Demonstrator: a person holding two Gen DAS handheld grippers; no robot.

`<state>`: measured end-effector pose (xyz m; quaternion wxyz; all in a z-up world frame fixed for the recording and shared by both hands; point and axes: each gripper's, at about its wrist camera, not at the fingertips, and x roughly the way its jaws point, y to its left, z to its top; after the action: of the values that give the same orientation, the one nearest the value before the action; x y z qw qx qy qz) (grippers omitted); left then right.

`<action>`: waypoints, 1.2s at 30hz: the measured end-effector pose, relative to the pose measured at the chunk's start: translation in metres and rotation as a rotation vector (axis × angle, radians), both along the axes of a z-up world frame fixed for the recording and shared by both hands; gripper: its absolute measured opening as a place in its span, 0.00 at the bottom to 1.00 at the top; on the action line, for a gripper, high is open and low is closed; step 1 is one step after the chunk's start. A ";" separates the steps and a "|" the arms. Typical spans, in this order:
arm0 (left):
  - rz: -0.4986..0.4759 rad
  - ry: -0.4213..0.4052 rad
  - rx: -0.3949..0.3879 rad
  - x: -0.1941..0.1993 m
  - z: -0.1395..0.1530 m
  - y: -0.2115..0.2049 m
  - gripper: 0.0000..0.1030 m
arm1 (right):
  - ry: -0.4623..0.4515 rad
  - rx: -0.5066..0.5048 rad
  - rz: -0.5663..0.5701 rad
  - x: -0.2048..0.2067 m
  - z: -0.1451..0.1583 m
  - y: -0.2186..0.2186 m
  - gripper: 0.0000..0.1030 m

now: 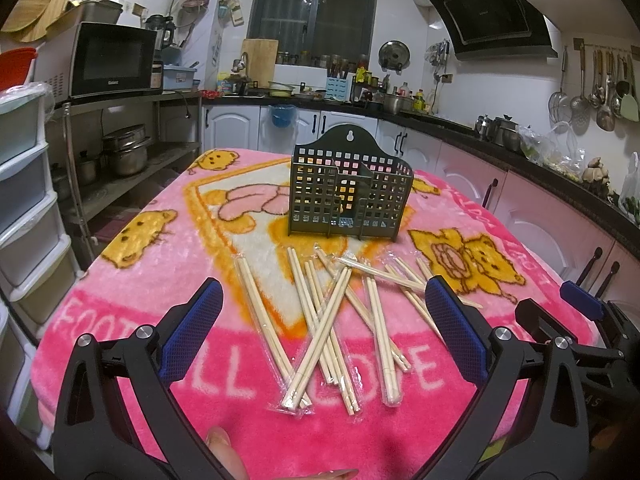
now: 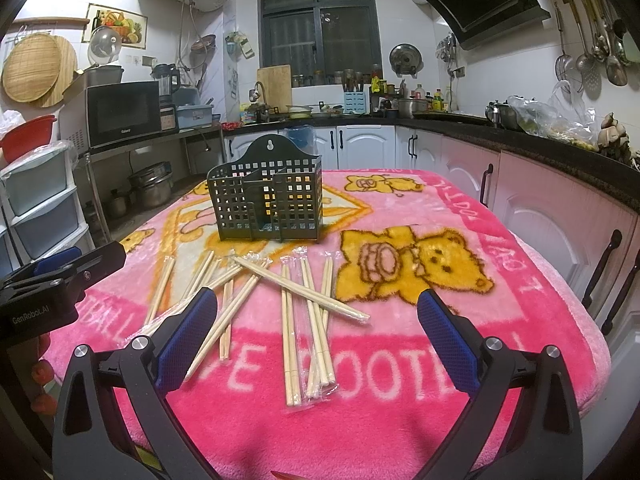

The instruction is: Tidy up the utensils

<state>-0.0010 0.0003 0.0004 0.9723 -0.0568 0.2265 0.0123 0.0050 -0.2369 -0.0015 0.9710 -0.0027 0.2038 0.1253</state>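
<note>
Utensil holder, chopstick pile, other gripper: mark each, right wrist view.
utensil holder [image 2: 266,200]: right wrist view, on its front grid wall.
chopstick pile [image 2: 316,320]: right wrist view, on a wrapped pair near the middle.
left gripper [image 2: 60,270]: right wrist view, on its black body at the left edge.

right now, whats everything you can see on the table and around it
chopstick pairs: a loose pile, exact count hard to tell, pale wood in clear wrappers, crossed over each other on the blanket in front of the holder
utensil holder: one, dark green grid plastic with compartments, upright behind the pile, looks empty
blanket: one, pink with yellow bears, covering the table
microwave: one, black and silver, on the shelf at left
pots: a stack, steel, on the lower shelf
range hood: one, black, on the far wall
ladles and spoons: several, metal, hanging at right
left gripper: black with blue pads, open over the pile
right gripper: same colours, open, holding nothing
</note>
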 end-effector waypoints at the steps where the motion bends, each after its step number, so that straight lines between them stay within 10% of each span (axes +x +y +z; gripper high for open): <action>1: 0.001 0.001 0.001 0.000 0.000 0.000 0.91 | 0.000 0.001 0.000 0.000 0.000 0.000 0.94; 36: 0.168 0.006 -0.044 0.018 0.009 0.065 0.91 | 0.095 -0.070 0.304 0.053 0.018 0.056 0.94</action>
<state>0.0170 0.0656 0.0093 0.9656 -0.0971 0.2240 0.0891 0.0582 -0.1812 0.0165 0.9293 -0.0616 0.2512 0.2637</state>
